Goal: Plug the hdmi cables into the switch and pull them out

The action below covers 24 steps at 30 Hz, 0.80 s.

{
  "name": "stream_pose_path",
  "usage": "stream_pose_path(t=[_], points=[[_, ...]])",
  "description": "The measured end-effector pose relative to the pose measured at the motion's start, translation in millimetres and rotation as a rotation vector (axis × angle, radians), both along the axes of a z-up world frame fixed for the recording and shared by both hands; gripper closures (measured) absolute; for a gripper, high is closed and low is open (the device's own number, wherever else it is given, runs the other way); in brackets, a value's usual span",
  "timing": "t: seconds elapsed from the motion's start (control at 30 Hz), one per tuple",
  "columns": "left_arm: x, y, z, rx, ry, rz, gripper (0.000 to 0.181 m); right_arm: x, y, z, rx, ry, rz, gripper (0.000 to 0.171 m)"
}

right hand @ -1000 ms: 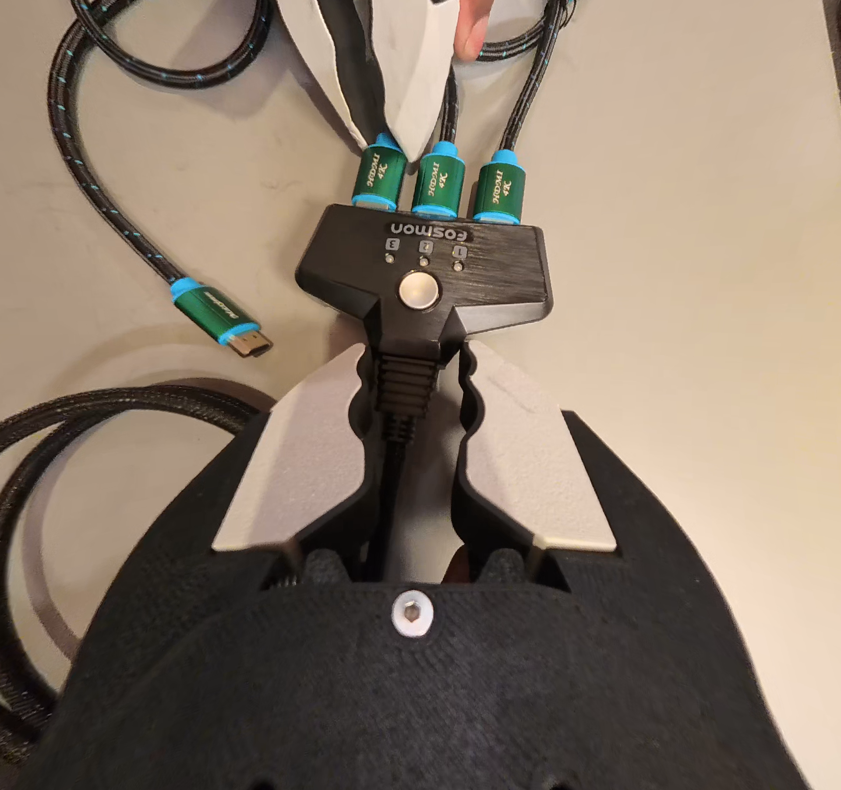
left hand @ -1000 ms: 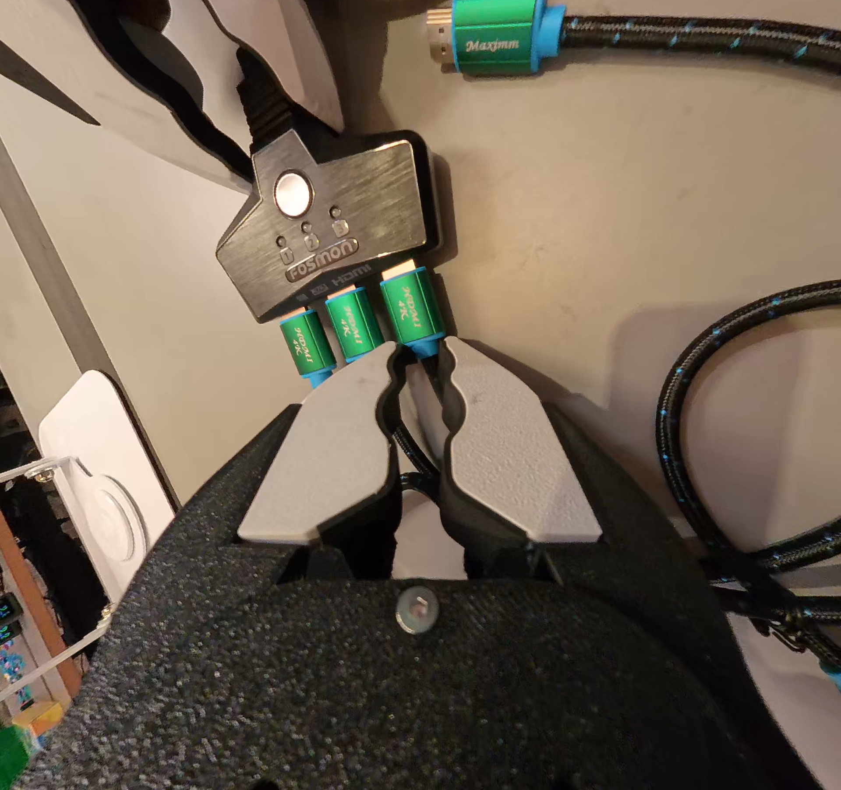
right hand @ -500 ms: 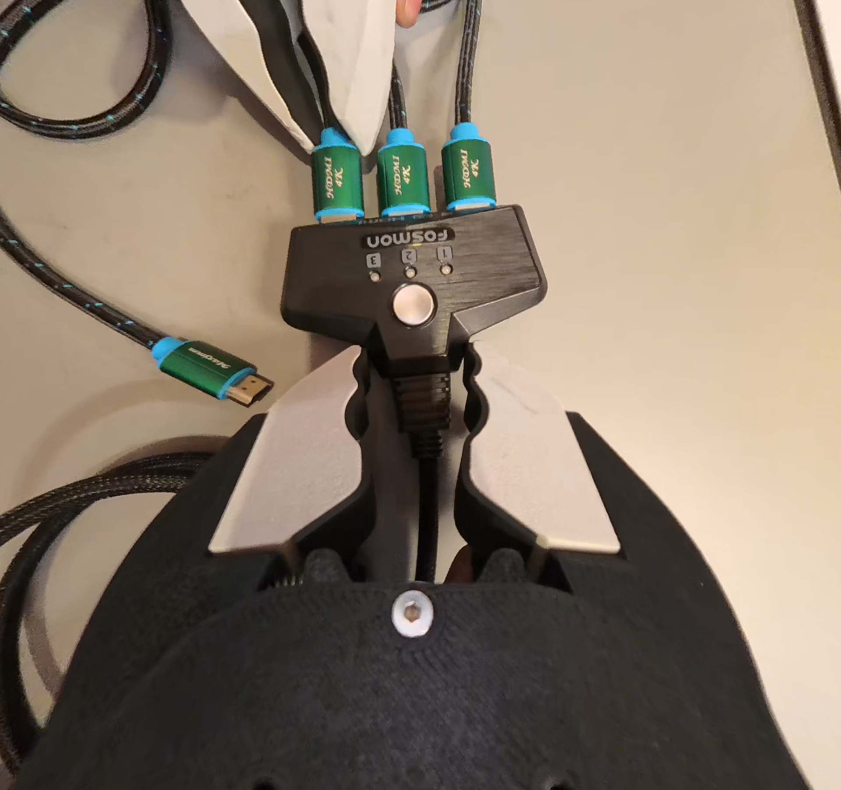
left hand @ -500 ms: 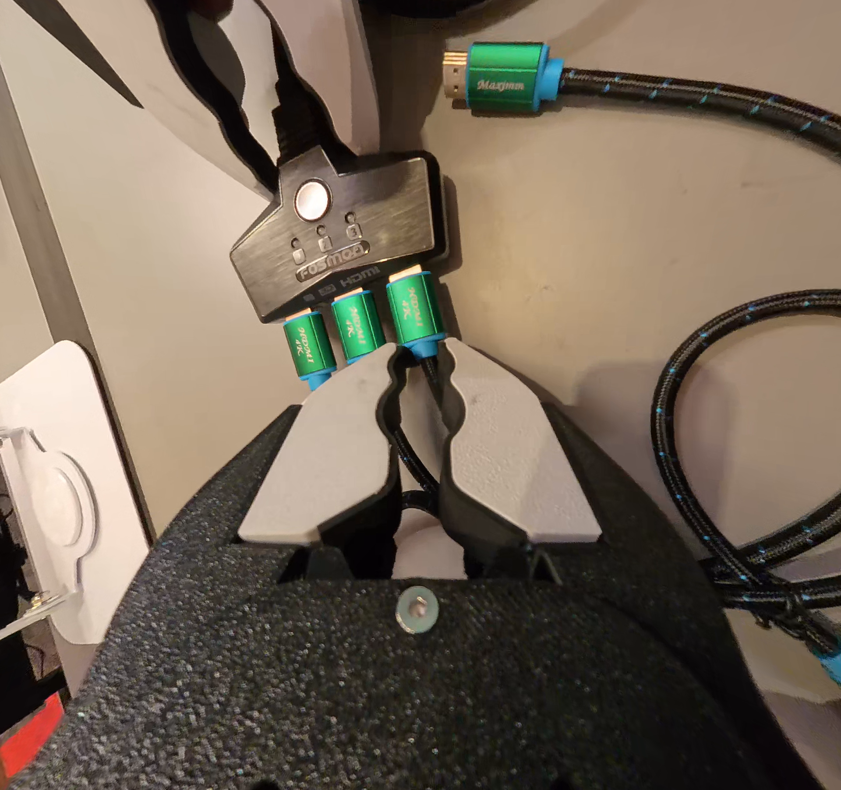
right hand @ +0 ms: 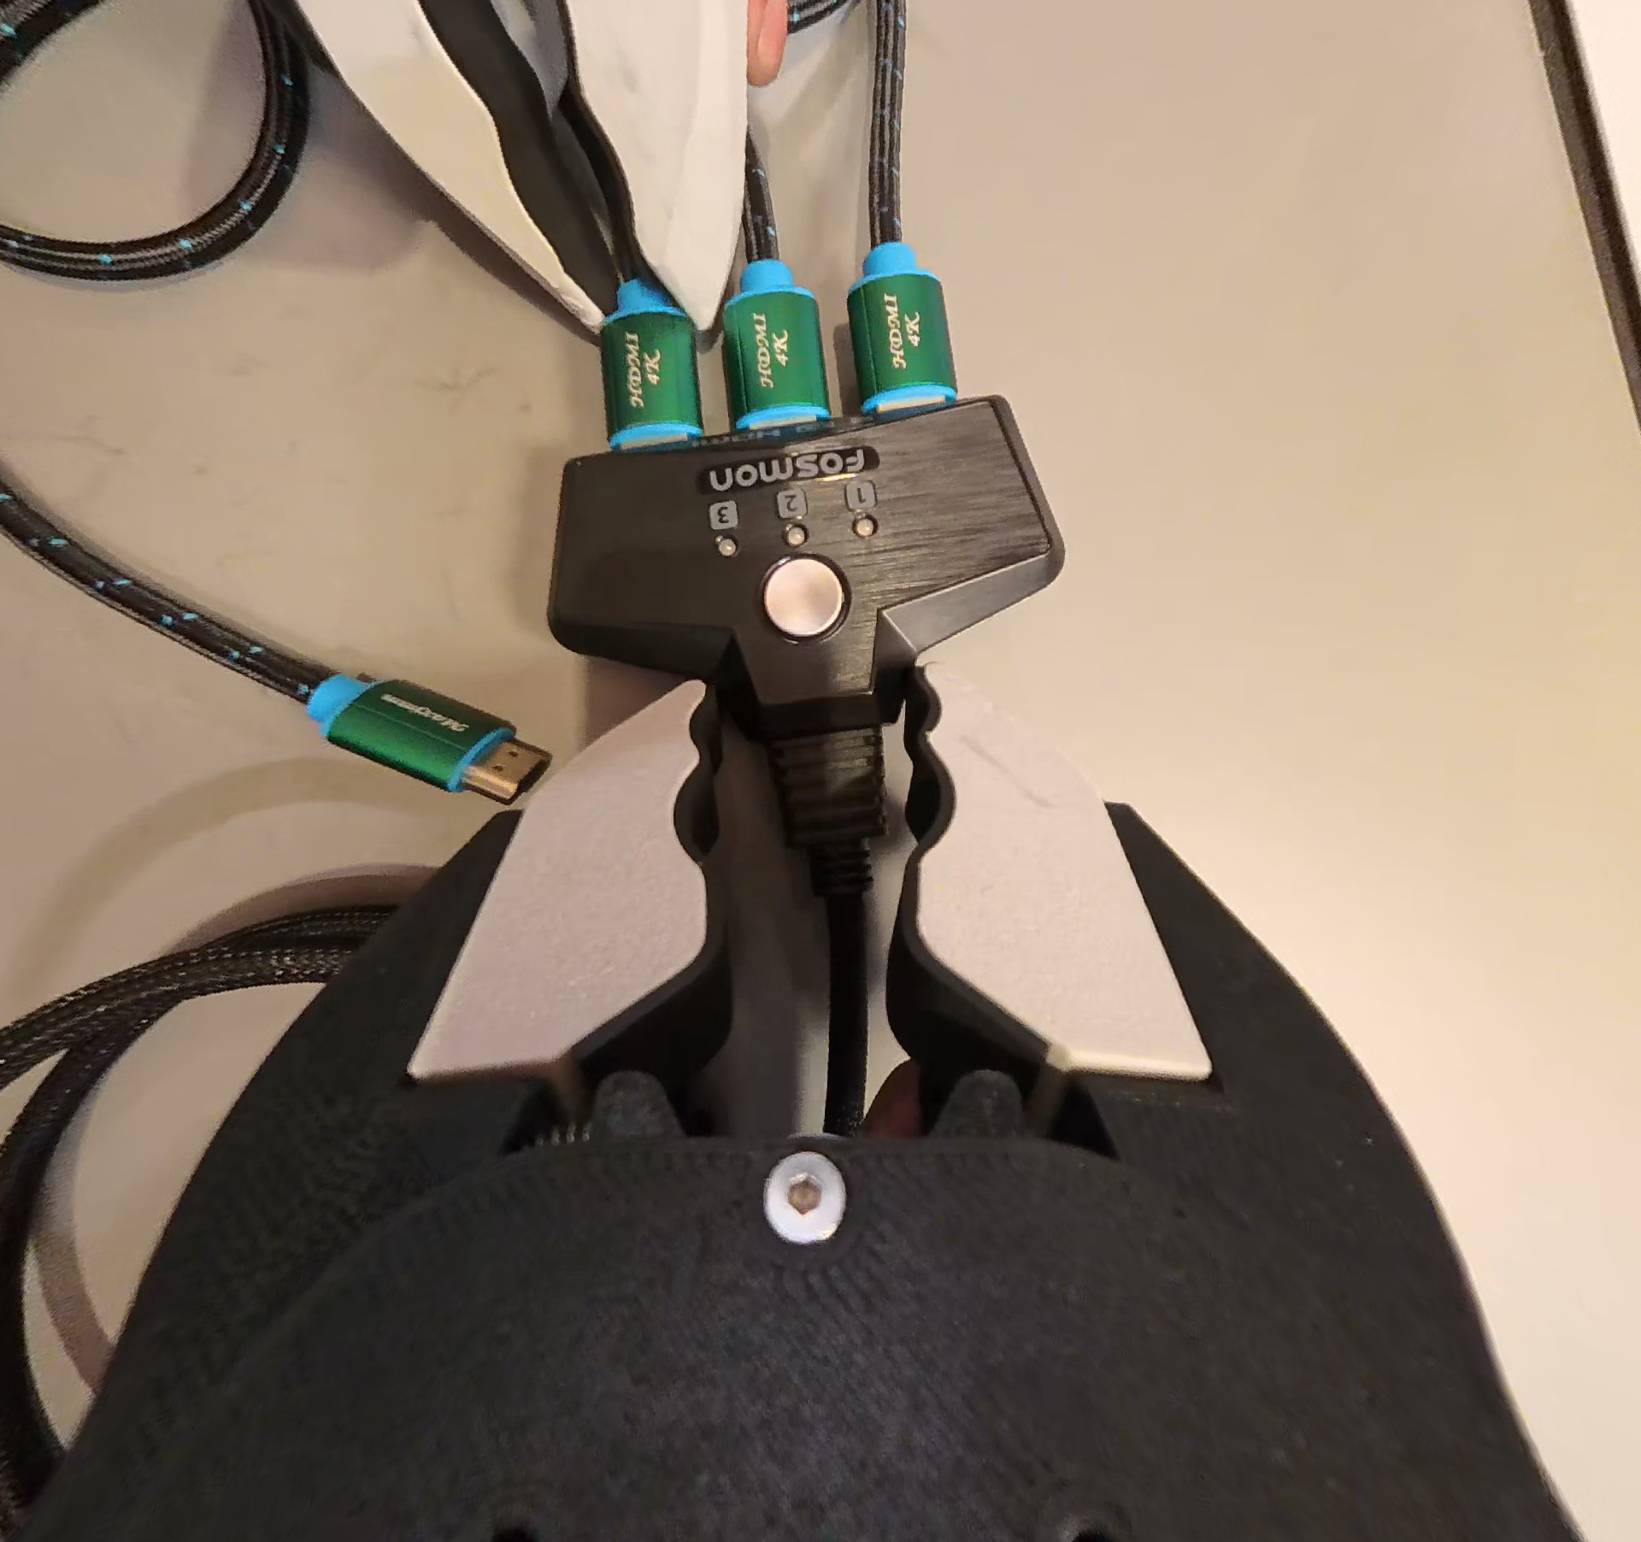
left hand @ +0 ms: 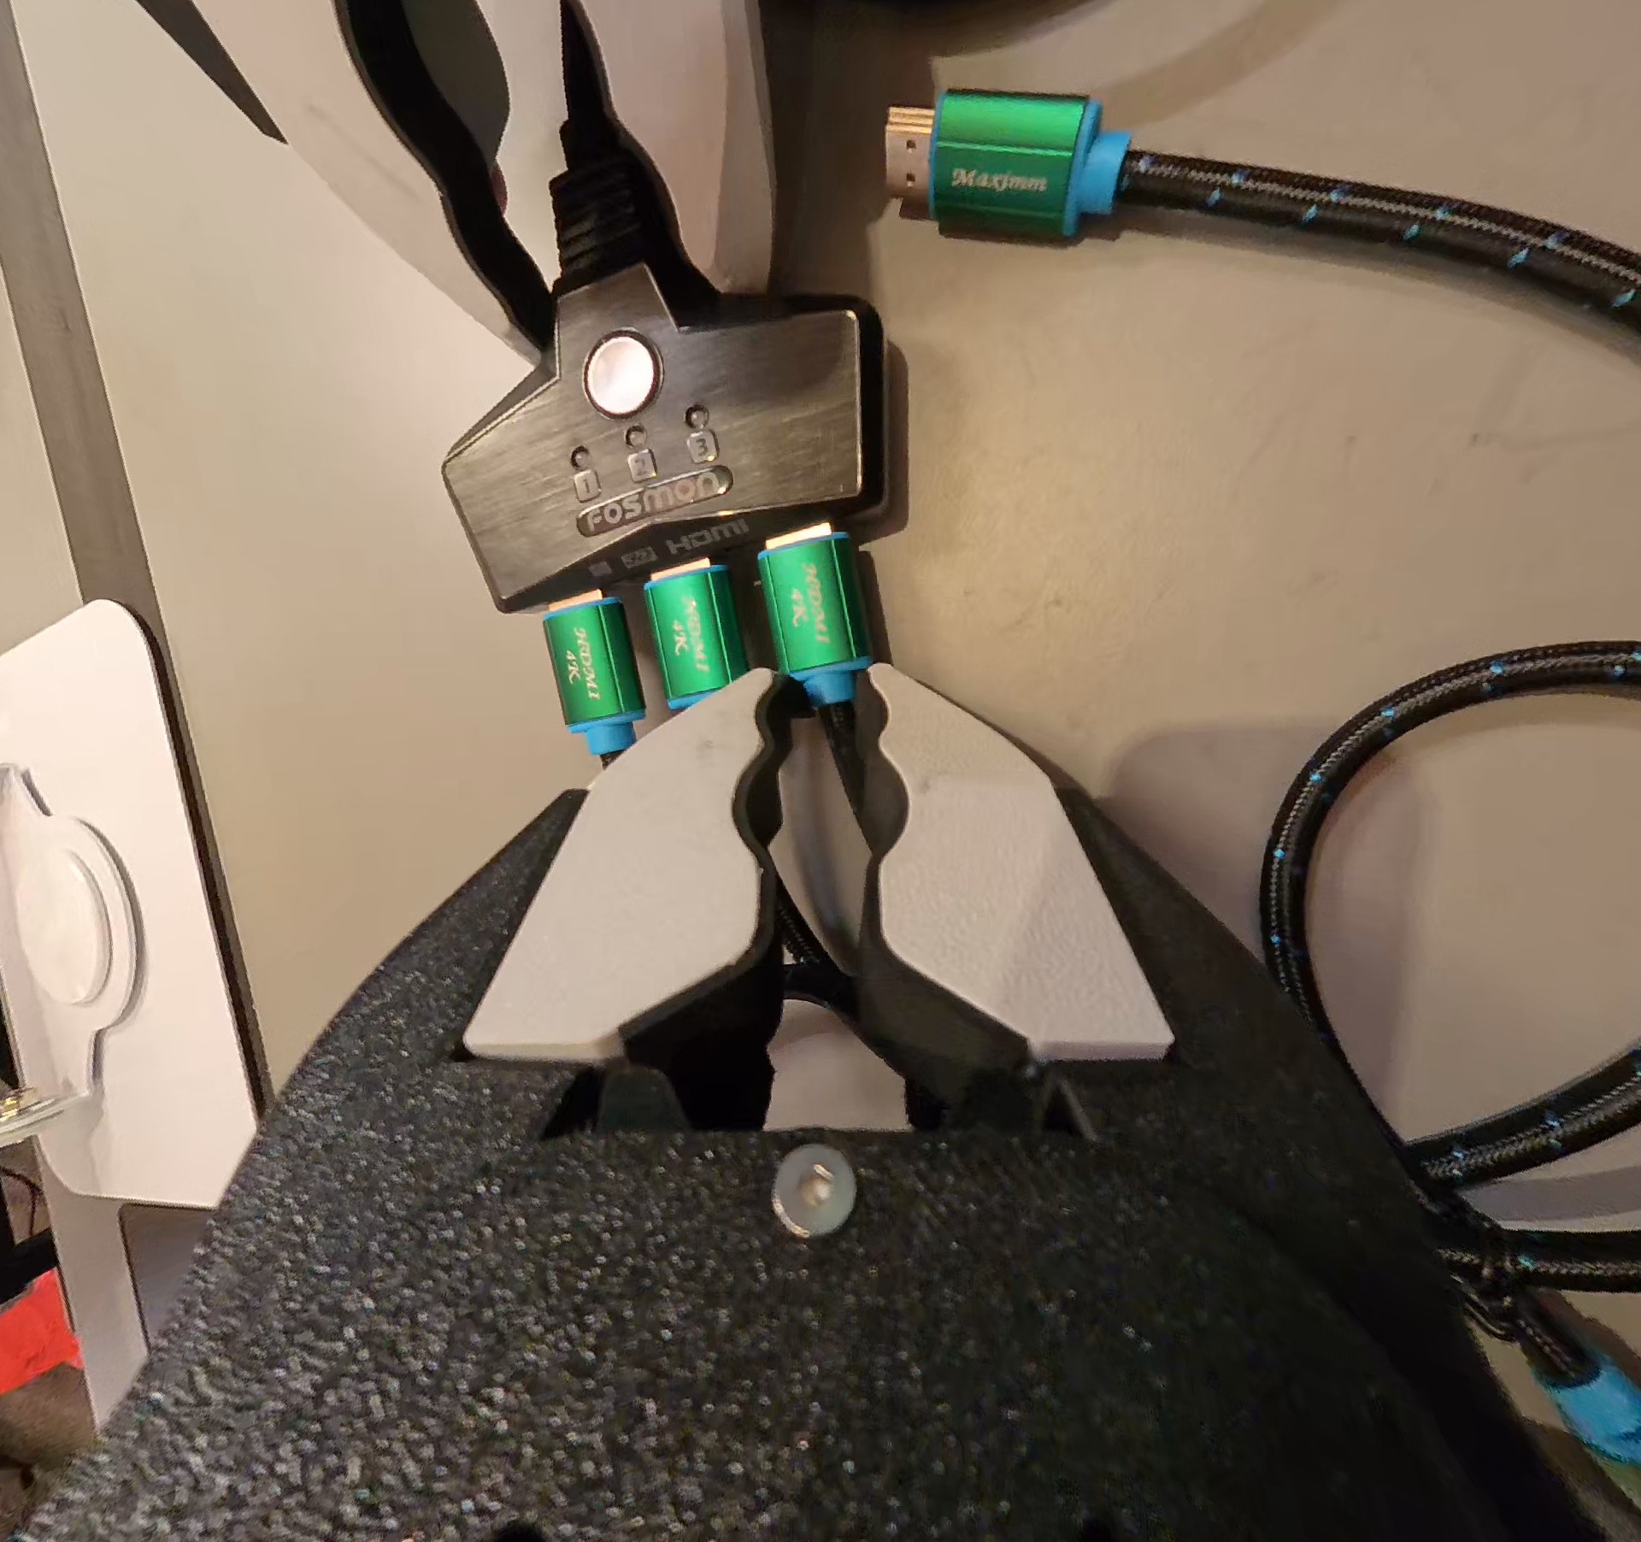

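The black brushed-metal switch point(left hand: 661, 456) lies flat on the beige table point(left hand: 1243, 478), between the two grippers. Three green metal HDMI plugs with blue collars sit in its port edge, side by side. A fourth plug of the same kind point(left hand: 1008, 163) lies loose on the table, well apart from the ports.

The left gripper point(left hand: 821, 691) points straight at the port edge. Its grey fingers point(left hand: 657, 860) are narrowed around the braided black cable point(left hand: 844, 753) just behind the outermost plug point(left hand: 812, 616), with their tips at the blue collar. A small gap shows on each side of the cable, so a firm grip cannot be confirmed. This plug shows slightly more bare metal at the port than its two neighbours point(left hand: 593, 665), point(left hand: 697, 633), and is judged to be partly withdrawn or not fully seated.

The right gripper point(right hand: 817, 700) faces the opposite way. Its grey fingers point(right hand: 1048, 922) bracket the switch's narrow neck and the ribbed black strain relief point(right hand: 830, 789) of the fixed lead. Contact appears at the right fingertip; the left side shows a gap, so clamping cannot be confirmed either.

The governing relation: the plug's long axis, the cable and the left gripper's axis run almost in one line, and the right gripper opposes on nearly the same line. The left gripper is nearer the plug. A pull is judged to need travel straight back along this axis while the right gripper restrains the switch.
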<state>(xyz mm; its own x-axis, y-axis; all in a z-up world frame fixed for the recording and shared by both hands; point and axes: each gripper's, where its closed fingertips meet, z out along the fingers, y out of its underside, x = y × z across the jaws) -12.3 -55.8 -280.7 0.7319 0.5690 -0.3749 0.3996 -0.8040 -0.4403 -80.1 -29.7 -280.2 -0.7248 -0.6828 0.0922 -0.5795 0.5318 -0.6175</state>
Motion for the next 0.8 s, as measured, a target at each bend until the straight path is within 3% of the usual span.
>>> stream_pose_path(t=[0.03, 0.27, 0.37, 0.53, 0.63, 0.8], points=[[0, 0, 0, -0.003, 0.004, -0.002, 0.169, 0, 0, 0, -0.002, 0.003, 0.001, 0.132], [-5, -2, 2, -0.015, 0.044, 0.01, 0.164, -6, 1, -1, 0.001, 0.011, -0.01, 0.132], [-10, -4, 15, 0.019, 0.109, 0.036, 0.151, -6, 1, -1, 0.005, 0.014, -0.018, 0.132], [-25, 4, 100, 0.357, 0.487, 0.075, 0.141, -7, 0, 0, -0.001, 0.051, -0.024, 0.132], [-21, -32, 136, 0.409, 0.673, 0.193, 0.136, -8, 0, 6, -0.031, 0.084, -0.027, 0.133], [2, -117, 126, 0.316, 0.75, 0.431, 0.137, -15, -2, 29, -0.118, 0.179, -0.056, 0.133]])
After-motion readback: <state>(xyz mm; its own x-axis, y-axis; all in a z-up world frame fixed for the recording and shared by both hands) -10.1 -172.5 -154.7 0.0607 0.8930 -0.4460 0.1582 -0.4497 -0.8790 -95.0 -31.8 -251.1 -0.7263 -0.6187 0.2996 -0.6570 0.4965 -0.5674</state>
